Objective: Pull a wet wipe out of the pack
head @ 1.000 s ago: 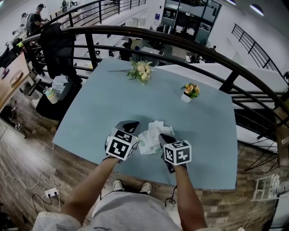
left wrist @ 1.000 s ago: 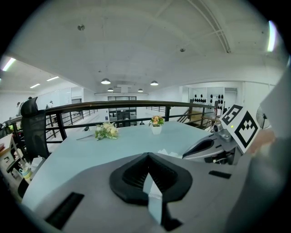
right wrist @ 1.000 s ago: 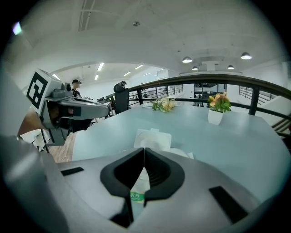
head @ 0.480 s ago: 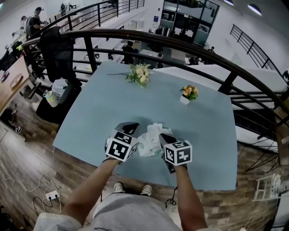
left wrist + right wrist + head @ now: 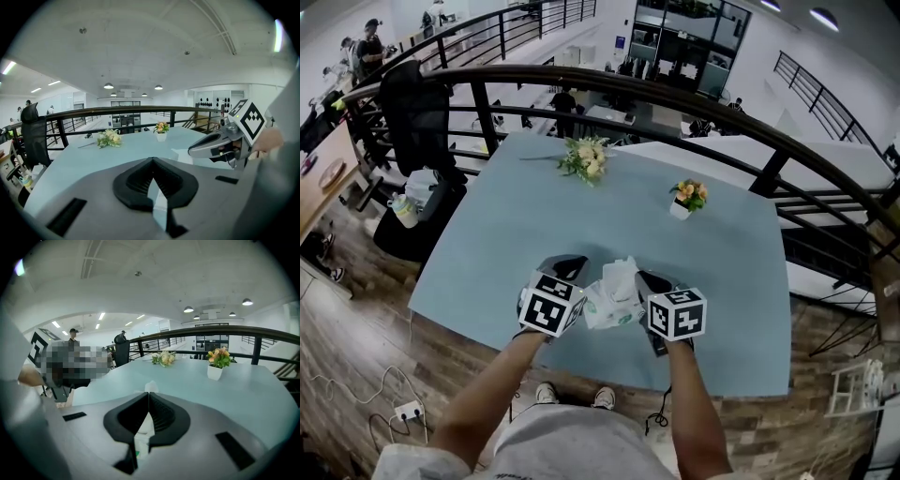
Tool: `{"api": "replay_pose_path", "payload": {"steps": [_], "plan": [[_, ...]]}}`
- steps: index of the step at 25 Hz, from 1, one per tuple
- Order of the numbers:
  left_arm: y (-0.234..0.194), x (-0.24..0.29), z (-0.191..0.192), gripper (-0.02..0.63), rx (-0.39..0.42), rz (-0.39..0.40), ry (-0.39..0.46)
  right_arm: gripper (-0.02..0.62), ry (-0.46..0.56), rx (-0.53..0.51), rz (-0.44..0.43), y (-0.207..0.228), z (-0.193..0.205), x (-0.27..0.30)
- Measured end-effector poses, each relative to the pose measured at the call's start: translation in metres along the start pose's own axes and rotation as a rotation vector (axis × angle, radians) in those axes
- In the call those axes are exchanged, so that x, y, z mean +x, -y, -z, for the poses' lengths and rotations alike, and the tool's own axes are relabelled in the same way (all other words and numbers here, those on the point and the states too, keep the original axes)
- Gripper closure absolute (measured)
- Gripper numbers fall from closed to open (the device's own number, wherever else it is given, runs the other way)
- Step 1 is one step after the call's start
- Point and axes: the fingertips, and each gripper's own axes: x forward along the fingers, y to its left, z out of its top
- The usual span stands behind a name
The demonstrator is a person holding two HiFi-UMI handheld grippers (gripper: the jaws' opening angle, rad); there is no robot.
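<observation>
The wet wipe pack (image 5: 607,307) lies on the pale blue table (image 5: 506,234) near its front edge, between my two grippers. A crumpled white wipe (image 5: 622,273) stands up out of it. My right gripper (image 5: 647,280) is shut on that wipe: in the right gripper view white sheet fills the gap behind the closed jaws (image 5: 149,401) and the wipe's tip (image 5: 150,386) pokes out past them. My left gripper (image 5: 569,264) sits just left of the pack, shut (image 5: 151,160), with nothing showing beyond its tips. Whether it pinches the pack's edge is hidden.
A small white pot of orange flowers (image 5: 687,199) stands at the table's back right, and a bouquet (image 5: 586,157) lies at the back middle. A black railing (image 5: 703,103) curves behind the table. The table's front edge runs right under my hands.
My right gripper has risen a little and drifted right, drawing the wipe slightly higher out of the pack. The left gripper has stayed put.
</observation>
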Motion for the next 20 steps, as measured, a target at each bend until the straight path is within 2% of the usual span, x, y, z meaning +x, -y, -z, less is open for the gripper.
{"api": "replay_pose_path", "payload": {"steps": [20], "plan": [[0.006,0.009,-0.023,0.611,0.009,0.012,0.037,0.584,0.092,0.002,0.061,0.027,-0.036,-0.026]]}}
